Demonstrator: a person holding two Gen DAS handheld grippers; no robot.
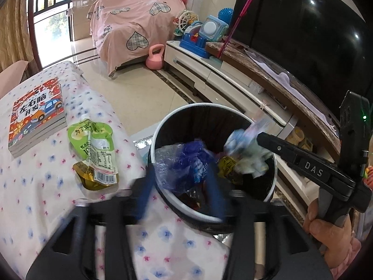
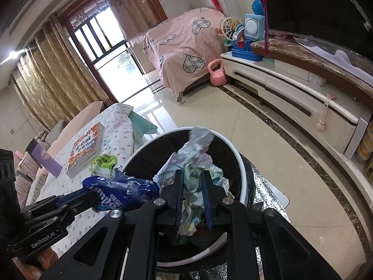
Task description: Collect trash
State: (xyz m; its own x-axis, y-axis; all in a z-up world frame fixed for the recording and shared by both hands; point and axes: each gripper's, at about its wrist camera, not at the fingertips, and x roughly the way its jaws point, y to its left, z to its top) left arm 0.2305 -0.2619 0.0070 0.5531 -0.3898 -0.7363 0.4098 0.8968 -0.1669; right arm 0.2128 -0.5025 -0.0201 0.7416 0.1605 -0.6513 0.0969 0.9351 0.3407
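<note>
Over the trash bin (image 1: 271, 187), the left gripper (image 1: 181, 182) stands open around a blue plastic wrapper (image 1: 186, 163); the right gripper (image 2: 192, 196) pinches crumpled paper (image 2: 198, 161). Beyond, a green pouch (image 1: 95, 149) lies on the table; either piece could snag the rim and spill.

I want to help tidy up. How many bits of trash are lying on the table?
1: the green pouch, on the flowered table beside the books. More may lie out of view.
</note>
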